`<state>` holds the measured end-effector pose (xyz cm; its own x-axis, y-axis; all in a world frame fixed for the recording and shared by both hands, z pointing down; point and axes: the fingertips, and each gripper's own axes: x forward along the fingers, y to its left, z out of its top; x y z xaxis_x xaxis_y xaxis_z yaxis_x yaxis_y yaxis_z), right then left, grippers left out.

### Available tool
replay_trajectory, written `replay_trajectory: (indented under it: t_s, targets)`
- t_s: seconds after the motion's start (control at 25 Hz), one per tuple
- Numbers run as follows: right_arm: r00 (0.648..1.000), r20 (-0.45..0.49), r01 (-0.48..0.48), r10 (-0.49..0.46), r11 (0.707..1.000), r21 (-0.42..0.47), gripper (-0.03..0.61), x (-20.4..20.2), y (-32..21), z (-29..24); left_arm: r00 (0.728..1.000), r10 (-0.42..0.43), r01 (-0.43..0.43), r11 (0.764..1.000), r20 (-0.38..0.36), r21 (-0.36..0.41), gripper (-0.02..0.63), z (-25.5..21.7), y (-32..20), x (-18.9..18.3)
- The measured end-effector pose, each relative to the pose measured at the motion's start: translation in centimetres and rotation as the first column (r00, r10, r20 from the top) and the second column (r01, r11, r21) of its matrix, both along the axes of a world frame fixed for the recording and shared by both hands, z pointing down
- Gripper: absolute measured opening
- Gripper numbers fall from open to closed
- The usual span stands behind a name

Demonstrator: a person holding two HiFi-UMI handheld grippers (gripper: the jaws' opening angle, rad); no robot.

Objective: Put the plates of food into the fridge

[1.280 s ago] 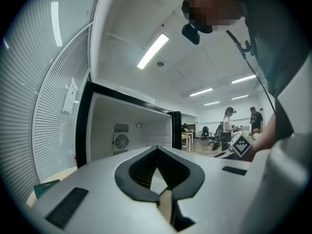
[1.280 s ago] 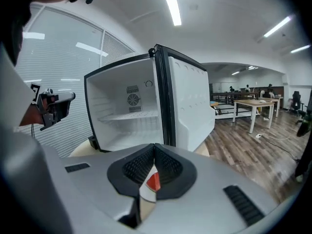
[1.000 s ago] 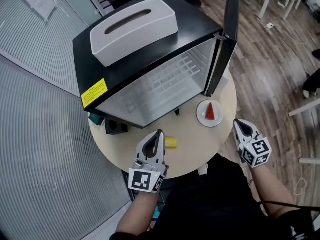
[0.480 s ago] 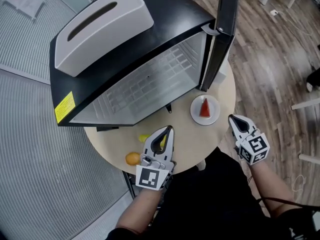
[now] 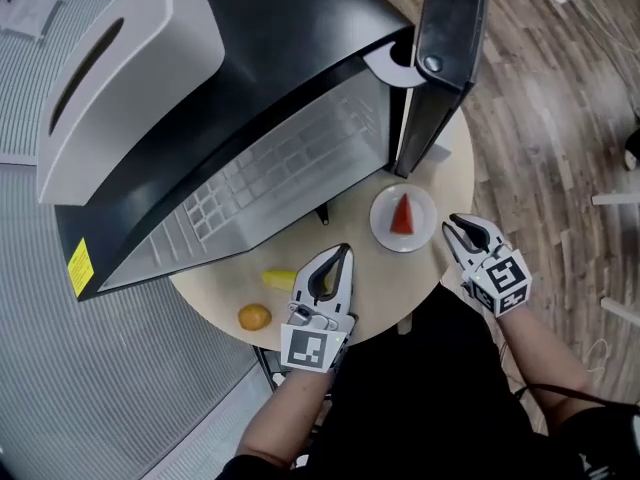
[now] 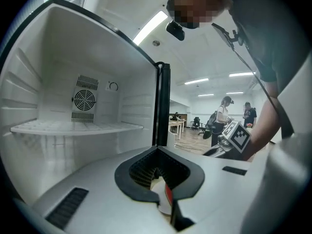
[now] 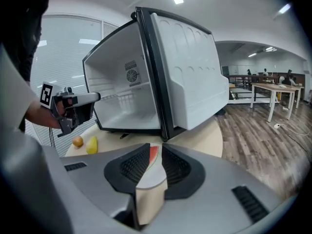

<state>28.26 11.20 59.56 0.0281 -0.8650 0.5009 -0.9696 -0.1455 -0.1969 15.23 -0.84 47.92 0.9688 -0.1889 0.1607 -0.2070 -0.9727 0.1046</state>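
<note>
Sitting on the round table [image 5: 395, 278], one plate [image 5: 384, 236] with one watermelon slice [image 5: 402, 214] lies at 6 o'clock of the fridge [image 5: 290, 78]'s open door [image 5: 445, 63]. Right gripper [image 5: 453, 225], at the plate's 4 o'clock, has just been spreading, seemingly short of the rim; left gripper [image 5: 342, 254] is pressed together. One yellow fruit [image 5: 279, 279] and one orange fruit [image 5: 254, 317] lie at 8 o'clock.

On the round surface [image 5: 395, 293] stand one fridge [image 5: 270, 88] with one open door [image 5: 447, 58] and one wire shelf [image 6: 73, 127] inside, and one white bin [image 5: 115, 83] on top. There is one plate [image 5: 383, 234] bearing one watermelon slice [image 5: 401, 214], one yellow fruit [image 5: 279, 279] and one orange fruit [image 5: 254, 317]. Two hand-held grippers show: the left hand-held gripper [image 5: 337, 258] and the right hand-held gripper [image 5: 455, 227].
</note>
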Motion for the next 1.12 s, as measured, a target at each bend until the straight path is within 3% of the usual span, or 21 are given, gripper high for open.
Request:
replay_trajectory:
  t_s: [0.12, 0.36, 0.76, 0.88, 1.12]
  targets:
    - [0.998, 0.019, 0.053, -0.053, 0.998, -0.032, 0.118, 0.1, -0.9, 1.8, 1.000, -0.026, 0.027, 0.999, 0.016, -0.028, 0.006, 1.1, -0.7, 0.7]
    - [0.994, 0.088, 0.075, -0.068, 0.994, -0.080, 0.197, 1.2, -2.1, 5.5, 0.998, -0.047, 0.049, 0.998, 0.046, -0.036, 0.006, 2.8, -1.4, 1.8]
    - [0.987, 0.156, 0.061, -0.030, 0.978, -0.198, 0.201, 1.8, -2.8, 10.2, 0.993, -0.084, 0.089, 0.994, 0.081, -0.061, 0.005, 3.6, -1.7, 1.2]
    - [0.984, 0.180, 0.055, -0.011, 0.970, -0.239, 0.201, 1.6, -2.7, 11.1, 0.992, -0.094, 0.097, 0.995, 0.083, -0.037, 0.006, 3.2, -2.1, 0.8]
    - [0.988, 0.153, 0.056, -0.014, 0.960, -0.273, 0.199, 1.0, -3.2, 11.5, 0.991, -0.110, 0.114, 0.992, 0.071, -0.046, 0.005, 2.4, -1.9, 0.0]
